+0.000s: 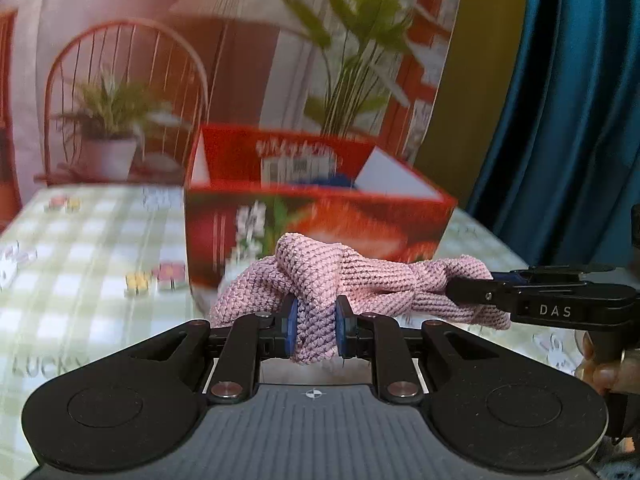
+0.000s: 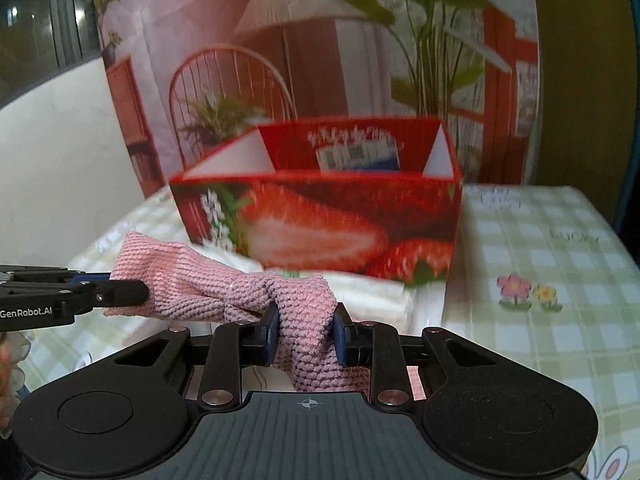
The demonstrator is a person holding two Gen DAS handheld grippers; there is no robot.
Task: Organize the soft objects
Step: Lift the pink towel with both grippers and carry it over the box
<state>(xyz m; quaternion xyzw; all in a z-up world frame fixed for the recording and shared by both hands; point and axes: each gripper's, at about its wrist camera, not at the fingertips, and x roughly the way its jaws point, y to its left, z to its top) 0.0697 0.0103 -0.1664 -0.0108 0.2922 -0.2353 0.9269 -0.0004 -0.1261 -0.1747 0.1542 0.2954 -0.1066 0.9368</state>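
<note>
A pink knitted cloth [image 1: 320, 280] hangs bunched above the table, stretched between both grippers. My left gripper [image 1: 316, 326] is shut on one end of it, blue pads pressing the fabric. My right gripper [image 2: 306, 330] is shut on the other end of the pink cloth [image 2: 296, 304]. In the left wrist view the right gripper [image 1: 472, 294] reaches in from the right edge, clamped on the cloth. In the right wrist view the left gripper [image 2: 120, 292] enters from the left. Behind the cloth stands an open red strawberry-print box [image 1: 320, 216], also the box [image 2: 320, 216] in the right wrist view.
A green checked tablecloth [image 1: 80, 248] with flower and rabbit prints covers the table [image 2: 540, 248]. A printed backdrop of a chair, lamp and plants stands behind the box. A blue curtain [image 1: 568, 100] hangs at the right. Something white [image 2: 380, 296] lies under the cloth in front of the box.
</note>
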